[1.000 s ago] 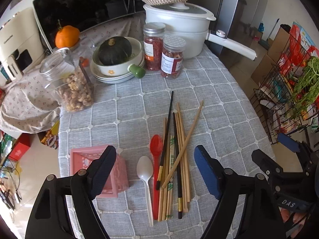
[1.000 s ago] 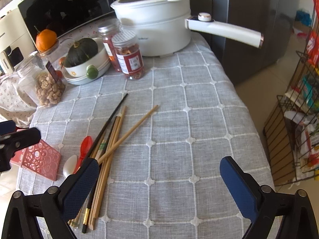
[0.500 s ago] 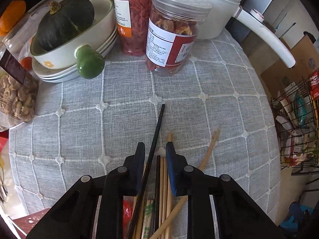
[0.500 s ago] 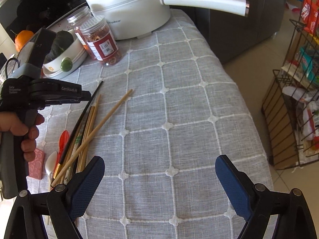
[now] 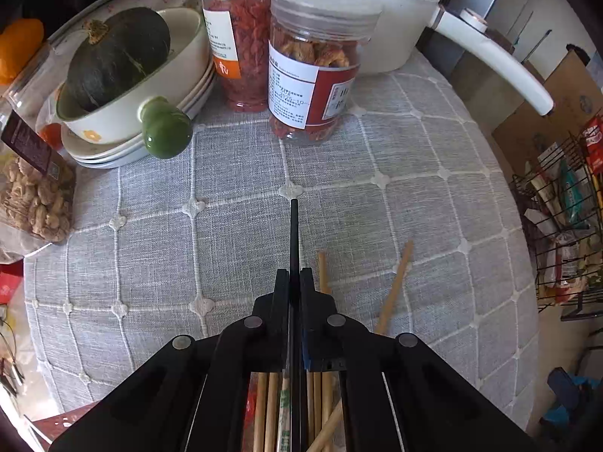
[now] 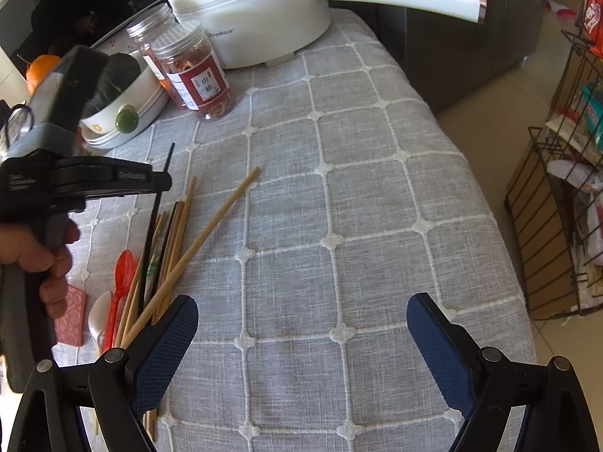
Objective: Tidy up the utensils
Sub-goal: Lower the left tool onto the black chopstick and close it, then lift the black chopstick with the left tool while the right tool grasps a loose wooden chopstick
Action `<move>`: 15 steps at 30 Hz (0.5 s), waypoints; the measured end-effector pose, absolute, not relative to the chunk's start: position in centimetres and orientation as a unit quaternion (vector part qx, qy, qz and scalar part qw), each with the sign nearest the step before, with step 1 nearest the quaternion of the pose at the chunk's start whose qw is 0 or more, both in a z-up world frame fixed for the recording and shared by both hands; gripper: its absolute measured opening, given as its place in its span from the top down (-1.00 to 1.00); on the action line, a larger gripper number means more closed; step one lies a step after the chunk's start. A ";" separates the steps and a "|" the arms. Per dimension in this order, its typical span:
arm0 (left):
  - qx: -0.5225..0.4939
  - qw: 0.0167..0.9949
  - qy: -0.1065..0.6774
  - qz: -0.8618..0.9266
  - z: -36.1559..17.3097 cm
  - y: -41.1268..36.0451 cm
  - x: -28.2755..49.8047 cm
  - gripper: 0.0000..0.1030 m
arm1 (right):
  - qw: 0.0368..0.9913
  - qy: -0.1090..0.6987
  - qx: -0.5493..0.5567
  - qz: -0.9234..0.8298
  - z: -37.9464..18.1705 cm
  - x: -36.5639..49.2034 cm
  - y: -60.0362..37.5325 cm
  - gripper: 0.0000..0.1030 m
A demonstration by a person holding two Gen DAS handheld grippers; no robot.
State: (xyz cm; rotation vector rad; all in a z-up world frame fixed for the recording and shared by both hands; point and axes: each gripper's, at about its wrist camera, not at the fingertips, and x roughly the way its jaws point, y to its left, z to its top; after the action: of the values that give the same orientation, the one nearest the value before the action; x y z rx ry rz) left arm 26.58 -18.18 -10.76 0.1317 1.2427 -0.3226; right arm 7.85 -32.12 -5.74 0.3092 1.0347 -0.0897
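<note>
Your left gripper (image 5: 294, 282) clamps one thin black chopstick (image 5: 294, 233); the right gripper (image 6: 301, 339) gapes empty; the wooden chopsticks (image 6: 211, 226) and the spoons lie unsorted on the counter (image 6: 377, 188).

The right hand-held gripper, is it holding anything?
No, the right hand-held gripper is wide open over bare tablecloth, nothing between its pads.

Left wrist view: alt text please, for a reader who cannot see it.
The left gripper is shut on a black chopstick above a pile of wooden chopsticks on a grey checked tablecloth. Behind stand two jars, a squash in a bowl and a white pot.
</note>
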 end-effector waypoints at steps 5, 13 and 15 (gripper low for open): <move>0.044 0.821 0.539 -0.186 -5.6 -15.7 22.1 0.90 | 0.851 0.499 0.162 -0.035 -6.4 9.0 -31.1 -0.74; 0.014 0.858 0.458 -0.233 2.0 -9.3 13.2 0.90 | 0.834 0.525 0.169 -0.021 -8.8 11.2 -29.8 -0.15; 0.007 0.865 0.442 -0.238 2.9 -7.8 11.3 0.90 | 0.825 0.534 0.183 -0.017 -9.3 11.7 -29.8 -0.03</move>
State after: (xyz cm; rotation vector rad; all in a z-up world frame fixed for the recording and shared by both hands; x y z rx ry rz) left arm 11.34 -7.79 2.92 0.0143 0.9271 -0.4982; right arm 11.66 -29.83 -9.33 0.3897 1.1350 -0.0355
